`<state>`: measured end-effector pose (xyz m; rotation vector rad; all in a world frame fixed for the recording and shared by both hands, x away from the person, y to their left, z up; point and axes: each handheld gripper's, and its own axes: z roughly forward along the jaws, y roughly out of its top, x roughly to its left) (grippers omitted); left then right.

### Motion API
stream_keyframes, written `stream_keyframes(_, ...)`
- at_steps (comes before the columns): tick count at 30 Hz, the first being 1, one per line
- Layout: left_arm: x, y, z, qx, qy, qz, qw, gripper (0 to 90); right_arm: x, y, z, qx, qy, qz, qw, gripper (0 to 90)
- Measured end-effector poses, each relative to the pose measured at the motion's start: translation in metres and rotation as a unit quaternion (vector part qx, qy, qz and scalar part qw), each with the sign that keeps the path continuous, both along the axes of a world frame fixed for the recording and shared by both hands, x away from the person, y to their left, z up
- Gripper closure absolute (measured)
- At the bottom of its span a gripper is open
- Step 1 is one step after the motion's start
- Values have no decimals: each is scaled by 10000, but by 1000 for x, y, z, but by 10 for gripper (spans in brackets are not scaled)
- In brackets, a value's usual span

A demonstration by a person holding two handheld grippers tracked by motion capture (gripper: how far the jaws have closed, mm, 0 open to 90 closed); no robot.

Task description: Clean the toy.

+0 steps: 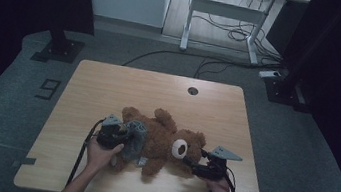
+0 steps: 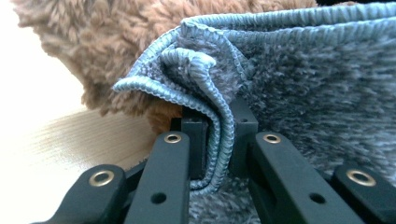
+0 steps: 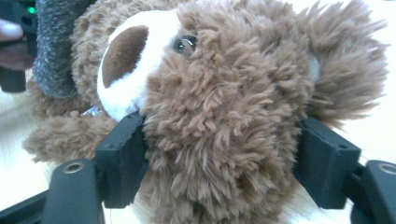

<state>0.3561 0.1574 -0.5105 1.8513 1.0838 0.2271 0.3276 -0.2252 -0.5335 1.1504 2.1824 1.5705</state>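
Your teddy bear (image 1: pixel 162 143) lies on its back on the wooden table (image 1: pixel 109 87), towards the near edge and roughly midway between left and right, its head pointing right and its legs pointing left. A grey-blue knitted garment (image 1: pixel 134 139) sits bunched around the bear's lower body.

Your left gripper (image 1: pixel 120 137) is at the left end of the bear, over its legs. In the left gripper view its jaws are pinched tight on a folded, ribbed hem of the garment (image 2: pixel 210 126), with the cloth squeezed between the two pads and brown fur (image 2: pixel 107 51) just beyond it.

Your right gripper (image 1: pixel 199 166) is at the bear's head, on the near right side. In the right gripper view its jaws stand wide apart, one on each side of the head (image 3: pixel 219 112), touching the fur beside the white muzzle (image 3: pixel 126 65) and below the ear (image 3: pixel 350 60). You cannot tell from the pictures whether the pads press on the head or merely rest against the fur.
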Motion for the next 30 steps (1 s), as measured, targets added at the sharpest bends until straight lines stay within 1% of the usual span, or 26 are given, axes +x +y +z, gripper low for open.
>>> stream_keyframes(2,-4,-1,-2,10,-82,30,10000,806,0,0,-1,20,49,-25,10000,248)
stream_keyframes(4,-7,-2,-3,119,-149,22,9998,807,0,1,-1,-3,86,0,10000,252)
stream_keyframes(5,-9,-2,-4,183,-151,29,9997,807,0,1,-1,-32,103,20,9999,254)
stream_keyframes(8,-11,0,-5,420,-56,13,9991,807,-1,1,-1,-94,175,18,9998,253)
stream_keyframes(10,-13,2,-6,607,1,-2,9982,806,-1,1,-3,-112,253,22,9996,254)
stream_keyframes(11,-14,4,-7,663,33,-10,9978,806,0,1,-3,-116,288,36,9995,256)
stream_keyframes(14,-17,6,-7,918,86,-8,9957,804,-1,1,-4,-165,312,61,9994,262)
stream_keyframes(17,-18,10,-5,1085,153,12,9940,802,-1,1,-4,-178,309,76,9993,269)
stream_keyframes(19,-18,14,-3,1067,233,23,9940,798,-1,1,-4,-202,292,98,9993,277)
stream_keyframes(21,-19,17,6,967,191,27,9951,793,-1,0,-4,-228,269,124,9993,294)
stream_keyframes(24,-20,15,27,885,-56,37,9961,791,-1,-1,-4,-254,241,158,9993,315)
stream_keyframes(26,-18,10,44,796,-290,44,9964,790,-1,-1,-5,-271,214,178,9992,327)
stream_keyframes(27,-16,7,52,719,-392,30,9966,789,-1,-1,-5,-279,197,184,9992,333)
stream_keyframes(28,-14,4,57,625,-453,30,9970,788,-1,-1,-5,-286,182,183,9993,338)
stream_keyframes(30,-9,-7,72,503,-623,-13,9968,786,-2,0,-5,-343,124,203,9991,343)
